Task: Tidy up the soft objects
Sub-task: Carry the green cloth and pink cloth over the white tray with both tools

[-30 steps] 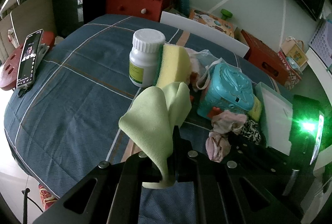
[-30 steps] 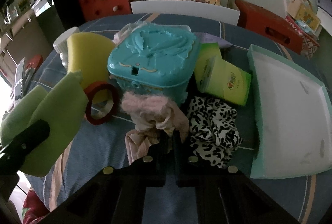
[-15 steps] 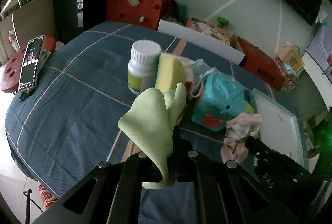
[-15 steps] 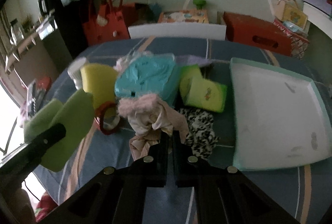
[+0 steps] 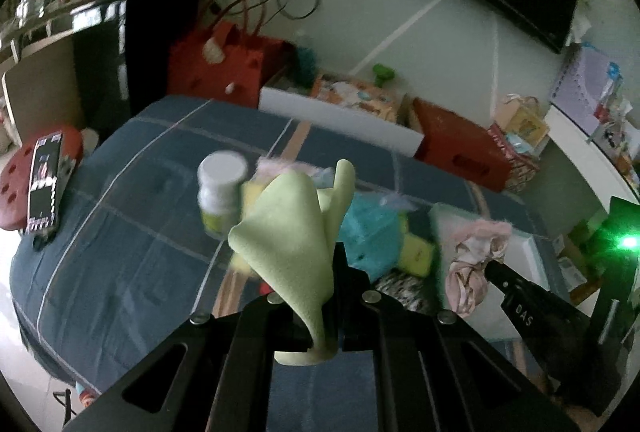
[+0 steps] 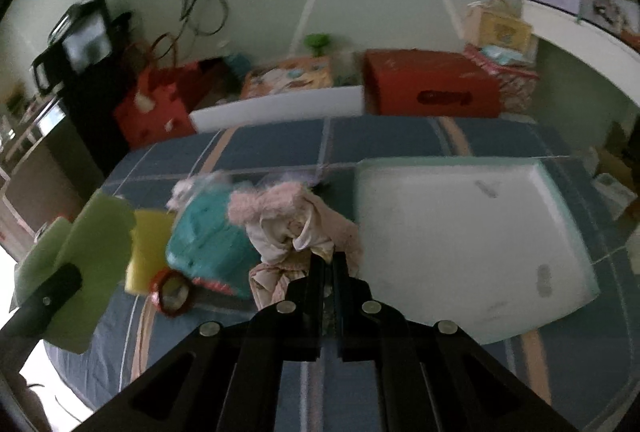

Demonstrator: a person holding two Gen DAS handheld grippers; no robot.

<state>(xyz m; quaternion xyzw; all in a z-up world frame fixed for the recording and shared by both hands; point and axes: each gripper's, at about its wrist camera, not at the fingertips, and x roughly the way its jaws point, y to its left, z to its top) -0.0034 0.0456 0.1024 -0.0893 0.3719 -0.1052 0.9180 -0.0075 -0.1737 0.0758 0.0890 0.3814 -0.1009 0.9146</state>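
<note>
Through the left wrist camera, I am looking past my left gripper (image 5: 326, 272), whose jaws are pinching tight on a light green cloth (image 5: 290, 232). That cloth is standing up from the jaws in a loose fold, off the blue checked bedspread (image 5: 120, 232). Beyond it a white bottle (image 5: 220, 187) is standing on the bedspread, blurred, with a yellow sponge (image 5: 250, 191) just beside it and a teal box (image 5: 370, 232) further right. At the right my right gripper (image 5: 490, 266) is coming into the picture, carrying a pink fabric bundle (image 5: 474, 260) in front of a white tray (image 5: 516, 296). A phone (image 5: 44, 187) is lying on a red stool (image 5: 16, 191) at the left edge.

Over on the right wrist camera, I am seeing the right gripper (image 6: 326, 258) clamping its jaws on the pink fabric bundle (image 6: 292, 228), which is hanging above the bedspread (image 6: 272, 143) between the teal box (image 6: 208, 240) and the white tray (image 6: 472, 240). A red ring (image 6: 172, 292) is lying near the box, beside the yellow sponge (image 6: 146, 252). At the left the green cloth (image 6: 84, 264) is showing, gripped by the other tool (image 6: 48, 296). Red boxes and a red bag are sitting against the far wall, blurred.
</note>
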